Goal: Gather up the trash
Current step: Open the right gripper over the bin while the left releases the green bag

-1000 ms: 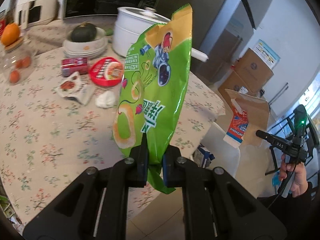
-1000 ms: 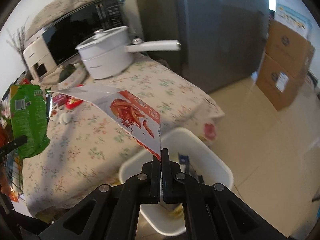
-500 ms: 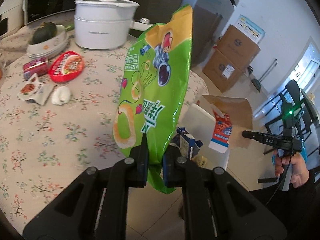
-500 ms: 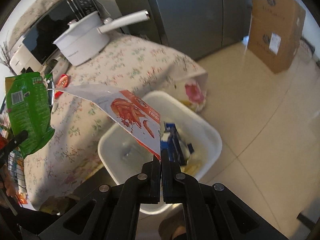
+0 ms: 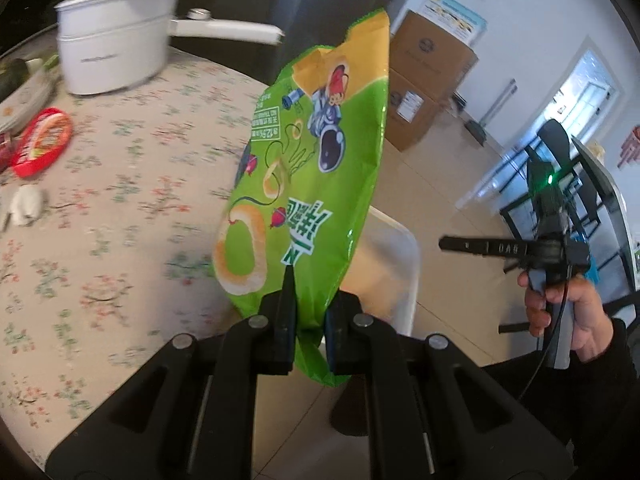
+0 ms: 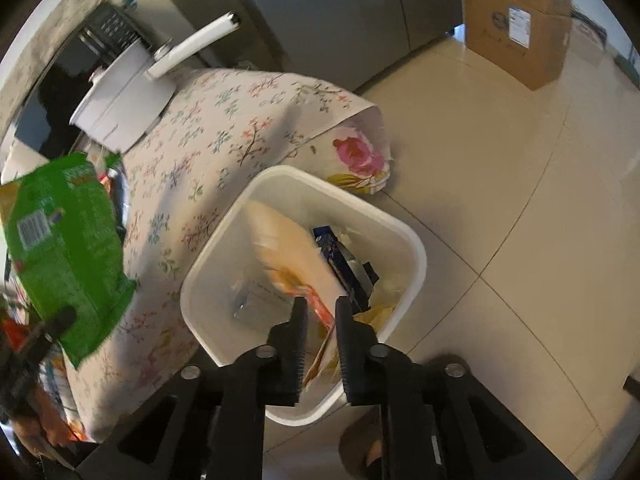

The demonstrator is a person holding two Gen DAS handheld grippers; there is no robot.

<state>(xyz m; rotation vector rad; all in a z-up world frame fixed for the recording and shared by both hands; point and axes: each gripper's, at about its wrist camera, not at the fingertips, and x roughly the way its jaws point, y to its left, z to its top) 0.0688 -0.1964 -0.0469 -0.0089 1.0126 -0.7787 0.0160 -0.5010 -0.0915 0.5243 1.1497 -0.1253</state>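
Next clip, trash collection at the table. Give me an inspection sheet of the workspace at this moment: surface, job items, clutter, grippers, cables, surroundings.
Surface: table under a floral cloth.
Job's things: green snack bag, upright; white bin on the floor beside the table, already holding wrappers; red and white wrapper blurred, inside the bin.
Clutter: white pot, red lid, crumpled tissue, all on the table.
Grippers: left gripper clamped on the bag's lower end; right gripper above the bin, jaws opening, wrapper loose between them.
Cables: a thin black one runs from the right handle.
Surroundings: cardboard boxes, tiled floor, chairs.
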